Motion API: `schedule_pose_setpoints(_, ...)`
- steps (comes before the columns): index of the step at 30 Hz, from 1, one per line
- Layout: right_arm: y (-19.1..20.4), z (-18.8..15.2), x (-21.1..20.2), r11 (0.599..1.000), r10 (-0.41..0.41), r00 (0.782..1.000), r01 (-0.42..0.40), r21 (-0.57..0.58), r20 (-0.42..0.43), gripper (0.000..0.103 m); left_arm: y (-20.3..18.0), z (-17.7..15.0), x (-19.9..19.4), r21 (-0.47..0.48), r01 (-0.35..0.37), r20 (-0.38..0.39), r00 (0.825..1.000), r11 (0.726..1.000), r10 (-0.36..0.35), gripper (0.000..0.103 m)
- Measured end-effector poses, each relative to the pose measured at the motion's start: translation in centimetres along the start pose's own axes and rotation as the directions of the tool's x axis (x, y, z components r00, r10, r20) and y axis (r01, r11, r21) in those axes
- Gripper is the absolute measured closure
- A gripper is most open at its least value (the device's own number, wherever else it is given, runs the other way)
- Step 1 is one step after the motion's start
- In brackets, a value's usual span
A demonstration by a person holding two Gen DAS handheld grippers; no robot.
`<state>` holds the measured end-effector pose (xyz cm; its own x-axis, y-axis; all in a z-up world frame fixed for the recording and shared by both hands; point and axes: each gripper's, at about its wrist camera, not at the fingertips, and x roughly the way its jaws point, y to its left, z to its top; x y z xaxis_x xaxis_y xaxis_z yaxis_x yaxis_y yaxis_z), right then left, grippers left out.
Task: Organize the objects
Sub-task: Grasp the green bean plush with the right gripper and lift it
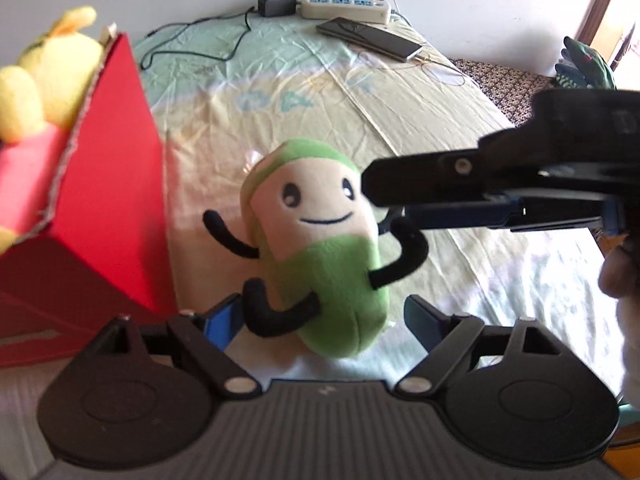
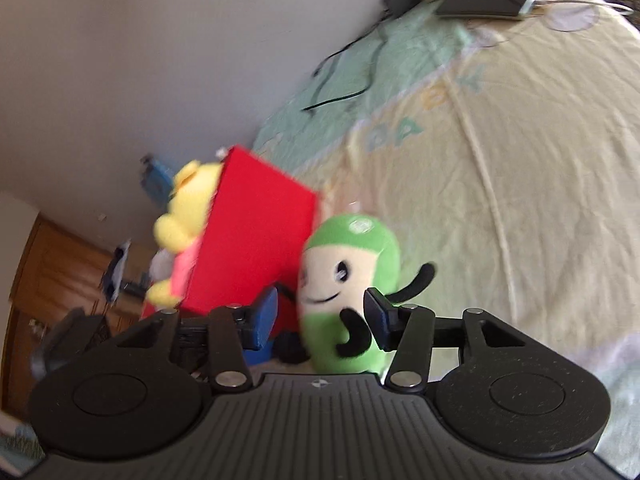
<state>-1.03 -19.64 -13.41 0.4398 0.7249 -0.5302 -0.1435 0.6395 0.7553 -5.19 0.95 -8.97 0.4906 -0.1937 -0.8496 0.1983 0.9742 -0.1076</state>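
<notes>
A green and cream plush toy [image 1: 320, 256] with a smiling face and thin black limbs rests on the bed sheet [image 1: 400, 120], beside a red cardboard box [image 1: 112, 184]. A yellow plush [image 1: 52, 64] sticks out of the box's top. My left gripper [image 1: 320, 316] is open, with its blue fingers either side of the toy's lower end and not touching it. My right gripper [image 2: 322, 320] is open too. The green plush toy [image 2: 352, 280] sits partly between its fingers, and the red box [image 2: 256, 240] lies just left. From the right, the right gripper [image 1: 384, 200] reaches the toy's head and raised arm.
At the bed's far end lie a white power strip [image 1: 344, 6], a black adapter [image 1: 276, 4], a dark flat device [image 1: 372, 38] and loose cables. A dark patterned cloth [image 1: 500, 84] and gloves [image 1: 584, 64] sit at the right. Wooden furniture [image 2: 60, 272] stands beyond the box.
</notes>
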Motion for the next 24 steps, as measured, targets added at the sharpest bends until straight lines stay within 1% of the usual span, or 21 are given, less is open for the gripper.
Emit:
schedule_pose_setpoints(1, -0.6, 0.2, 0.5, 0.999, -0.027, 1.0, 0.027, 0.02, -0.001, 0.052, 0.1, 0.2, 0.4, -0.008, 0.008, -0.006, 1.0, 1.0, -0.008, 0.017)
schedule_pose_setpoints(2, -1.1, 0.3, 1.0, 0.999, -0.036, 0.999, 0.036, 0.038, -0.006, 0.052, 0.1, 0.5, 0.8, -0.012, -0.001, -0.013, 1.0, 1.0, 0.001, 0.021)
schedule_pose_setpoints(4, -2.0, 0.3, 2.1, 0.997, -0.03, 0.999, 0.033, 0.077, -0.034, 0.052, 0.2, 0.7, 1.4, -0.022, -0.017, -0.024, 1.0, 1.0, 0.016, 0.025)
schedule_pose_setpoints(6, -2.5, 0.1, 3.3, 0.995, -0.008, 0.998, 0.014, 0.103, -0.057, 0.051, 0.4, 1.0, 2.1, -0.036, -0.006, -0.037, 0.999, 0.999, 0.004, 0.029)
schedule_pose_setpoints(7, -2.6, 0.0, 3.7, 0.993, 0.006, 0.998, 0.001, 0.118, -0.063, 0.049, 0.4, 1.1, 2.2, -0.042, -0.005, -0.045, 0.999, 0.999, 0.003, 0.034)
schedule_pose_setpoints(10, -2.4, -0.2, 4.5, 0.989, 0.04, 0.997, -0.029, 0.143, -0.071, 0.052, 0.6, 1.2, 2.6, -0.042, -0.021, -0.053, 0.998, 0.999, 0.019, 0.034)
schedule_pose_setpoints(14, -1.6, -0.3, 4.3, 0.993, 0.041, 0.996, -0.032, 0.116, -0.077, 0.056, 0.8, 1.4, 1.8, -0.041, -0.005, -0.043, 0.999, 0.999, 0.004, 0.036)
schedule_pose_setpoints(20, -0.7, -1.5, 2.7, 0.994, 0.054, 0.995, -0.045, 0.102, -0.081, 0.057, 0.5, 0.4, -0.3, -0.017, 0.018, -0.032, 0.999, 1.0, -0.019, 0.035)
schedule_pose_setpoints(24, 0.9, -2.8, 1.4, 0.998, 0.041, 0.995, -0.037, 0.049, -0.089, 0.057, 0.5, -0.6, -1.6, -0.007, 0.04, -0.032, 0.999, 0.999, -0.04, 0.035)
